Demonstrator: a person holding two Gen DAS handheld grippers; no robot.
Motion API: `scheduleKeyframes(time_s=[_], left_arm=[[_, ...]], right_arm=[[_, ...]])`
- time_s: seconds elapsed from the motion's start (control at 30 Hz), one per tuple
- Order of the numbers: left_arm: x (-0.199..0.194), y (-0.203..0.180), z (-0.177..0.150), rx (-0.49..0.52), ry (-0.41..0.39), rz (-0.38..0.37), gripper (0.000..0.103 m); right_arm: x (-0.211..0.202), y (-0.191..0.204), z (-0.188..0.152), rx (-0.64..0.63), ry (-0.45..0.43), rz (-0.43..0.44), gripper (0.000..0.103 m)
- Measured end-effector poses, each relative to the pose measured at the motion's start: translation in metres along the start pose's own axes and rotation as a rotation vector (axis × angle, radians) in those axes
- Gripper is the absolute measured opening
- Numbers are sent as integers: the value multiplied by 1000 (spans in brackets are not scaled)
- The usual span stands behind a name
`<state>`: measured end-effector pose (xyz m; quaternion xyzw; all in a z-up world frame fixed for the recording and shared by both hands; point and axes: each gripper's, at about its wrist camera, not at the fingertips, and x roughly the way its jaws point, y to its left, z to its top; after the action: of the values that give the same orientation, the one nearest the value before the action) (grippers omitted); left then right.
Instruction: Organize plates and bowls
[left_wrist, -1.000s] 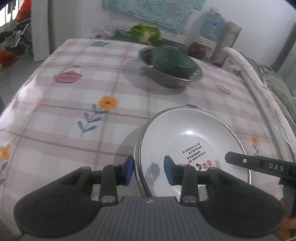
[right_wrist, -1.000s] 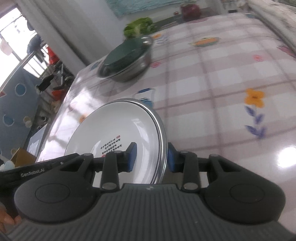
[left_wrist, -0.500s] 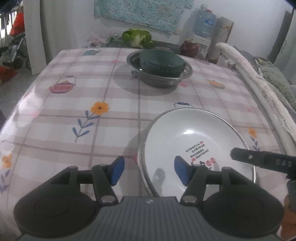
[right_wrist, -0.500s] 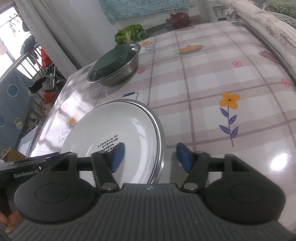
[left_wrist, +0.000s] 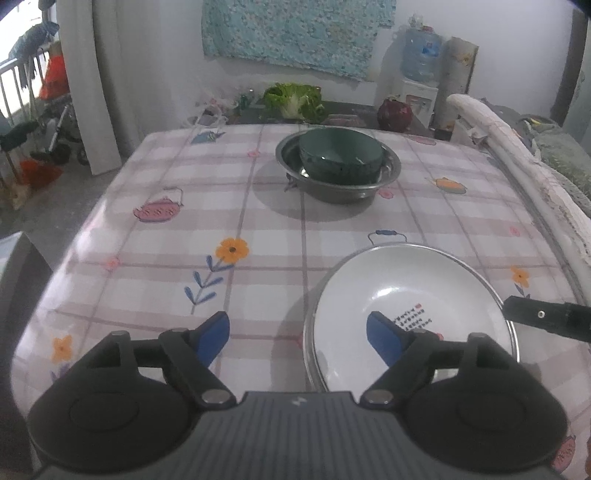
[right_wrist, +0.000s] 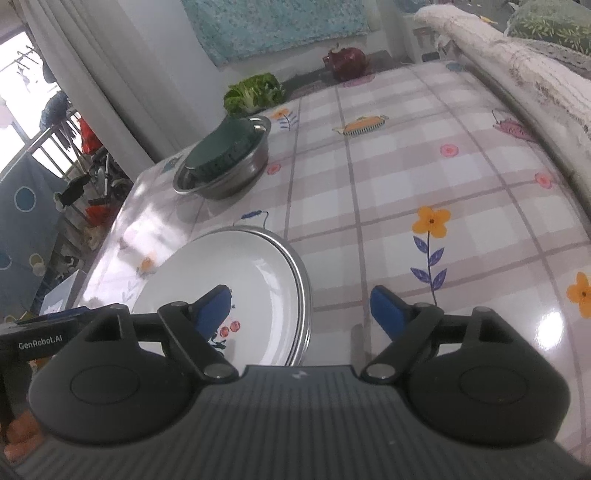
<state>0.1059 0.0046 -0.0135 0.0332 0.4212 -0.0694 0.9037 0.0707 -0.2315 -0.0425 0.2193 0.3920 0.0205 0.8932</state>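
My left gripper and right gripper both just opened wide, holding nothing, white plate lying on a metal plate on the checked tablecloth, green bowl in steel basin farther back.

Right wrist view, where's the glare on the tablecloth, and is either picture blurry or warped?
Right wrist view: bright glare at the tablecloth's near right edge, a softer sheen near the metal basin; fisheye bends the table edge. Left wrist view: a highlight inside the white plate, the basin's shadow falling toward the camera, corners darkened; both fairly sharp.
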Motion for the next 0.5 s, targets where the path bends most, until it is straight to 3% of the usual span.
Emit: scheduleKeyframes(time_s=[0.5], left_arm=[[-5,7,11,-32,6,45,84]], right_arm=[[-6,11,15,-46,-11,23,83]])
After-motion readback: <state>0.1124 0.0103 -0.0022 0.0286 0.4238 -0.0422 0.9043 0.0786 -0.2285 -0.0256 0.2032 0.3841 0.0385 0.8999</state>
